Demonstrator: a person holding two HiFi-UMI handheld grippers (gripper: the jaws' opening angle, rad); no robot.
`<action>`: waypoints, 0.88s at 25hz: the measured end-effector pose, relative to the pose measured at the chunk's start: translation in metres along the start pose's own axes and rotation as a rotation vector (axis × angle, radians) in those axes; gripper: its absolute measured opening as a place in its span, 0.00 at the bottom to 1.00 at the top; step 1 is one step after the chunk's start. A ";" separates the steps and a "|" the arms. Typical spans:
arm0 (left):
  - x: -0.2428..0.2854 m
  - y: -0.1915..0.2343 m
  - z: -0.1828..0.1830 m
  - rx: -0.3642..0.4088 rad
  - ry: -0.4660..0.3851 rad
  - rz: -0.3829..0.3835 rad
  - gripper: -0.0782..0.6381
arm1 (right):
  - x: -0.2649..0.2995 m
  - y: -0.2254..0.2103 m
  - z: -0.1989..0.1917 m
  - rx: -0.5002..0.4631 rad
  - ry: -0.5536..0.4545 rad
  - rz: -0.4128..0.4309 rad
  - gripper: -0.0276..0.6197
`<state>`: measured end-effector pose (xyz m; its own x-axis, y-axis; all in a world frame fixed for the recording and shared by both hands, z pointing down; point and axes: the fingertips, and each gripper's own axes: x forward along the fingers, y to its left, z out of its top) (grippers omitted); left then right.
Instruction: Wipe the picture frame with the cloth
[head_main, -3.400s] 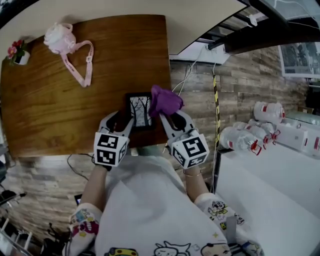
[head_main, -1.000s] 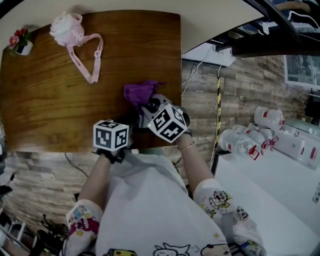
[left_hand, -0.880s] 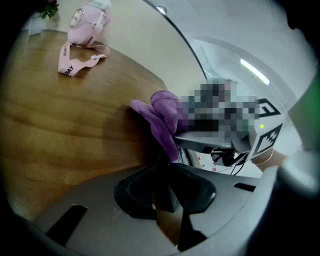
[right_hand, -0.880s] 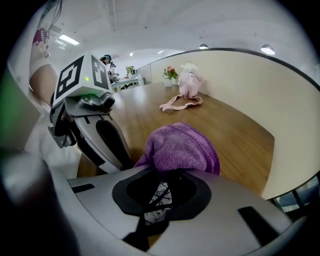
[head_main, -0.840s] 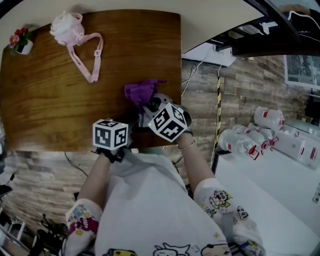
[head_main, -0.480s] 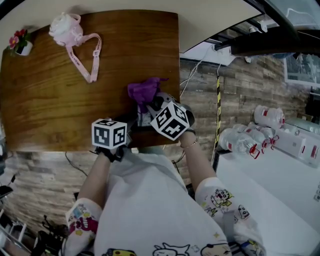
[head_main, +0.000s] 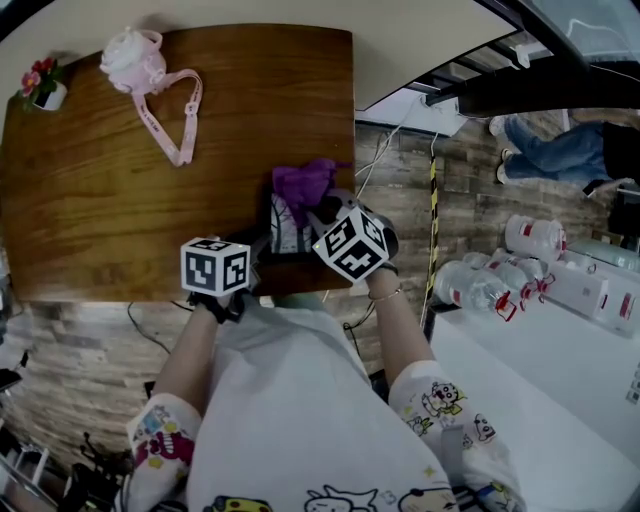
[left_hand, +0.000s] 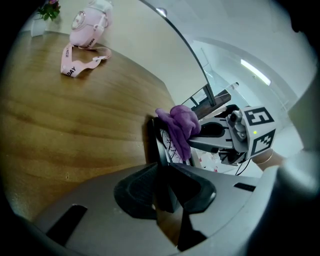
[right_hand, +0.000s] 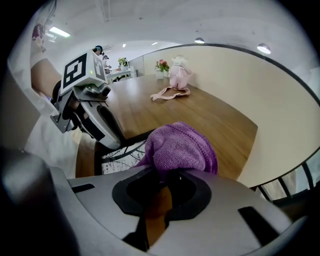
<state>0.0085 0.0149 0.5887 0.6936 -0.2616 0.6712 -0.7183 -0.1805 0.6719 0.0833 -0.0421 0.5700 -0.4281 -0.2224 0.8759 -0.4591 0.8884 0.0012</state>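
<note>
A small black picture frame (head_main: 284, 226) with a tree print stands near the front right of the wooden table (head_main: 120, 200). My left gripper (head_main: 256, 246) is shut on the frame's left edge; in the left gripper view the jaws (left_hand: 161, 175) pinch the dark frame edge (left_hand: 154, 142). My right gripper (head_main: 318, 207) is shut on a bunched purple cloth (head_main: 304, 181), which lies against the upper right part of the frame. In the right gripper view the cloth (right_hand: 181, 148) fills the jaws (right_hand: 165, 172), with the print (right_hand: 122, 159) to its left.
A pink flask with a strap (head_main: 135, 62) and a small flower pot (head_main: 40, 88) stand at the table's far left. The table's right edge (head_main: 353, 150) is close to the frame. White bottles (head_main: 495, 272) lie on a bench at the right, and a person's legs (head_main: 545, 150) show beyond.
My right gripper has slid the purple cloth to the right across the frame, uncovering more of the print. The left gripper and the frame have kept still.
</note>
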 end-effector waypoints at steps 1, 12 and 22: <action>0.000 0.000 0.000 -0.002 -0.001 0.000 0.20 | -0.001 0.000 -0.001 0.007 0.001 -0.002 0.11; 0.000 -0.001 0.001 -0.003 -0.005 0.001 0.20 | -0.016 -0.006 -0.022 0.128 -0.006 -0.027 0.11; 0.000 0.000 0.001 -0.006 -0.005 0.000 0.20 | -0.031 -0.004 -0.031 0.142 0.012 -0.060 0.11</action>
<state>0.0084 0.0142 0.5891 0.6936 -0.2662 0.6694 -0.7177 -0.1750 0.6740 0.1226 -0.0261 0.5574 -0.3875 -0.2673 0.8823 -0.5894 0.8077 -0.0141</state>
